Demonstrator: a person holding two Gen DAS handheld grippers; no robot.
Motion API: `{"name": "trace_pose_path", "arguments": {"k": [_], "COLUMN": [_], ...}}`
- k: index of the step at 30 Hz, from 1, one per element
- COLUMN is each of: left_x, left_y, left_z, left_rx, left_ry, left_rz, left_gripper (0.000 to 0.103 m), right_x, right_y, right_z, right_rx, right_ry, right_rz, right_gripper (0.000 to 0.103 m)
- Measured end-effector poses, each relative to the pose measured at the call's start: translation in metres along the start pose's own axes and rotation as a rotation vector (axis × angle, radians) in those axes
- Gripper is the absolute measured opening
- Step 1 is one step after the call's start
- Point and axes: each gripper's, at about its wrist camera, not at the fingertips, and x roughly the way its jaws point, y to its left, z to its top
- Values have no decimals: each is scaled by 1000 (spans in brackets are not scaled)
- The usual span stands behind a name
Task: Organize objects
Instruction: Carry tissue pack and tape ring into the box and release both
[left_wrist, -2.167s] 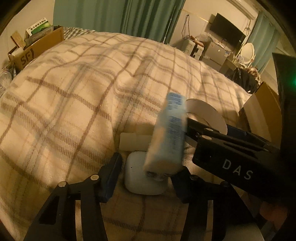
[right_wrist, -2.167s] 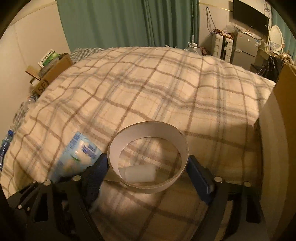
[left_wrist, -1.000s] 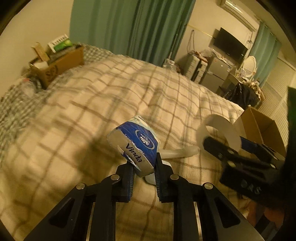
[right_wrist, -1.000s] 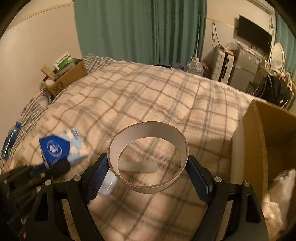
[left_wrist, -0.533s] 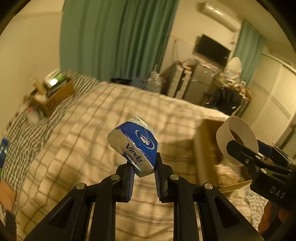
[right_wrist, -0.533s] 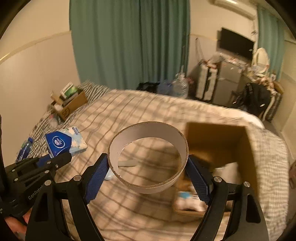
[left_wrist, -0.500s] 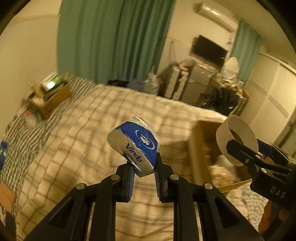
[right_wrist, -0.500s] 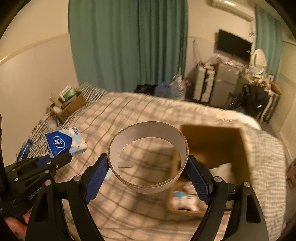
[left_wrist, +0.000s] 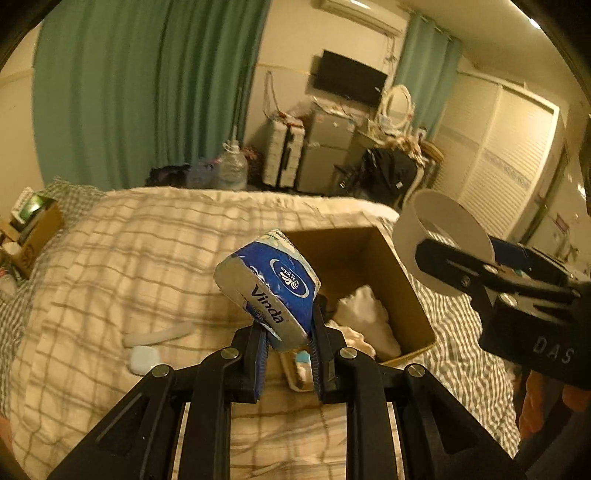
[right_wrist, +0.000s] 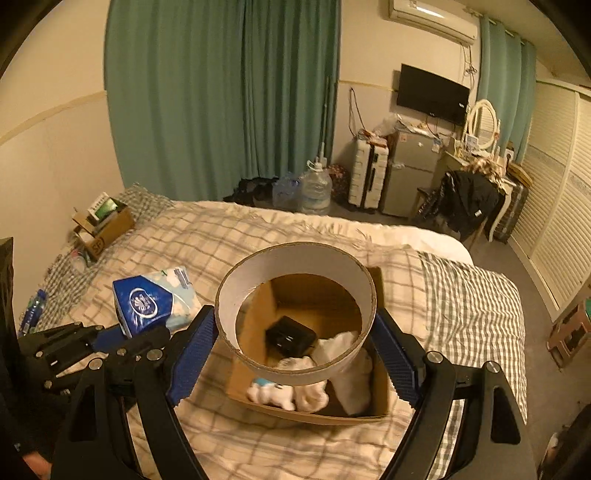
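blue "vinda" tissue pack (left_wrist: 271, 295) pinched in left tongs (left_wrist: 287, 363); right tongs (right_wrist: 295, 354) clamp cardboard ring (right_wrist: 295, 266).

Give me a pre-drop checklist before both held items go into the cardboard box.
1. Left hand-held gripper shut on tissue pack: ok.
2. Right hand-held gripper shut on cardboard ring: ok.
3. Cardboard box open, facing up on the bed: ok.
4. Ring over the box opening in the right wrist view: ok.
5. Tissue pack over the opening: cannot tell; it looks nearer the box's left edge.
6. Free space inside: cannot tell; black item and white items already cover much of the floor.
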Motion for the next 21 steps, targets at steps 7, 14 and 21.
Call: {"name": "trace_pose_path", "arguments": {"k": [7,14,21], "left_x": [48,73,68], "left_y": [-15,-27,-25], "left_z": [-17,-24,-19], "left_rx": [39,72,72], "left_ry": [80,118,101], "left_rz": [-75,-110,-71], "left_gripper": [19,20,65], "right_x": [44,78,73], "right_y": [-37,-52,-61], "right_z": [-17,-35,-33], "right_rx": [51,94,144], "right_ry": [78,131,104], "right_rz": [-9,-8,-9], "right_gripper": [83,84,90]}}
